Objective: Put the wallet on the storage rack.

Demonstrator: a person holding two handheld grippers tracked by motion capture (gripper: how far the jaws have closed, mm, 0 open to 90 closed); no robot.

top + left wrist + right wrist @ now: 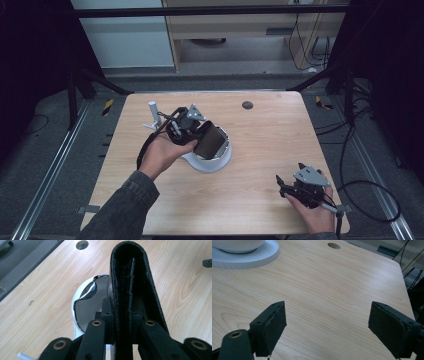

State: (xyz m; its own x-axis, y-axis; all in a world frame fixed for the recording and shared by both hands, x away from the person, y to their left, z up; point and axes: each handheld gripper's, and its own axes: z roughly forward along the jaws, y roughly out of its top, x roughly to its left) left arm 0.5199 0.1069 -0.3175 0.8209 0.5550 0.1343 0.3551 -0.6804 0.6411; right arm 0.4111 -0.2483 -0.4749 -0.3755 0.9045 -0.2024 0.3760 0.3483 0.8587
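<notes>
A folded black leather wallet (210, 141) is clamped upright between the jaws of my left gripper (196, 131), which is shut on it. In the left gripper view the wallet (132, 277) rises from the left gripper (122, 316), its folded edge pointing away. It hangs just over a white round bowl with a shiny inside (87, 305) that stands on a white base (216, 163) in the middle of the table. Whether the wallet touches the bowl I cannot tell. My right gripper (281, 186) rests near the front right corner, and in its own view the right gripper (327, 325) stands wide open over bare wood.
The light wooden table (270, 145) has a small round hole (247, 105) near its far edge. The white base (249, 260) lies far left in the right gripper view. Black cables (370, 190) trail on the floor to the right. Dark frame posts stand at the far corners.
</notes>
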